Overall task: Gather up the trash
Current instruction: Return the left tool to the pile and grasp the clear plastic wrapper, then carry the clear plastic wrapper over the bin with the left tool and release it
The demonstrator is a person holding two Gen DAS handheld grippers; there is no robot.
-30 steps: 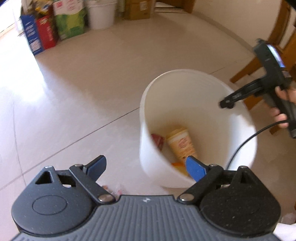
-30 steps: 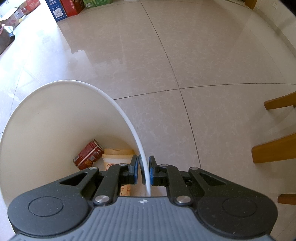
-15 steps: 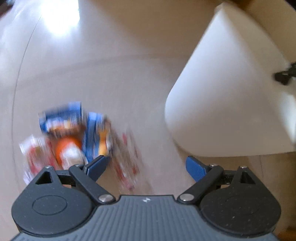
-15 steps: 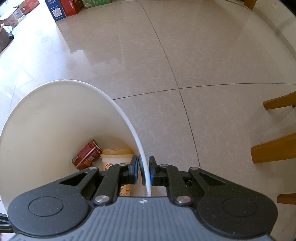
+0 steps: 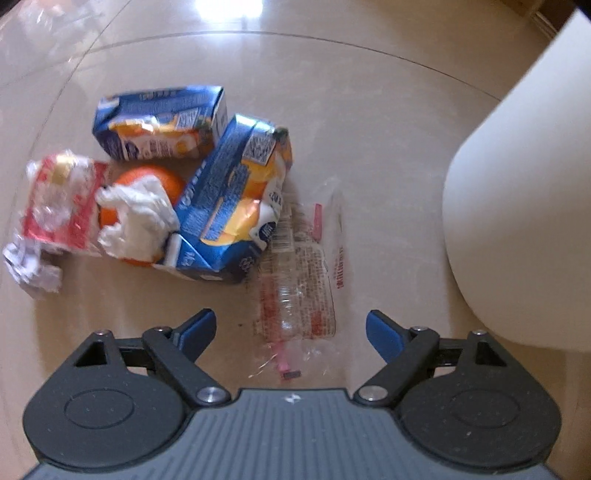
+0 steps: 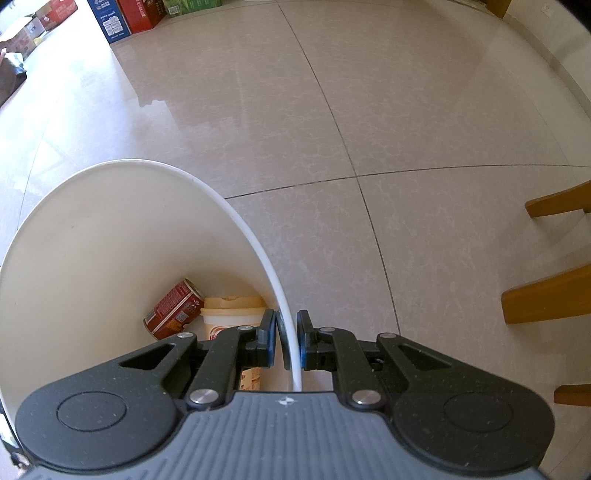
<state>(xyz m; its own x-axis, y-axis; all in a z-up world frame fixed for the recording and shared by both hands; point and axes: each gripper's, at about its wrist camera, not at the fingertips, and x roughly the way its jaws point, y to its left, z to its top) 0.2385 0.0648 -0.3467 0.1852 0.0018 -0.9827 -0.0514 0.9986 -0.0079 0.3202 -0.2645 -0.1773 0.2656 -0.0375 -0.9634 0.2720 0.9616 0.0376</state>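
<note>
A heap of trash lies on the tiled floor in the left wrist view: two blue drink cartons (image 5: 236, 199) (image 5: 162, 123), an orange (image 5: 147, 181) under crumpled white tissue (image 5: 136, 218), a red wrapper (image 5: 59, 206) and a clear plastic wrapper (image 5: 299, 280). My left gripper (image 5: 291, 328) points down over the clear wrapper, its jaws closing but wide apart, the wrapper's near end between them and untouched. The white bin (image 5: 524, 206) stands to the right. My right gripper (image 6: 287, 341) is shut on the bin's rim (image 6: 236, 218). Inside lie a red can (image 6: 173, 314) and a paper cup (image 6: 231, 317).
Wooden chair legs (image 6: 546, 295) stand to the right of the bin in the right wrist view. Coloured boxes (image 6: 129, 16) line the far wall. Open tiled floor (image 6: 332, 129) stretches beyond the bin.
My left gripper swung away from the bin's mouth and sank toward the floor, so the trash heap now fills its view. The right gripper kept still on the rim.
</note>
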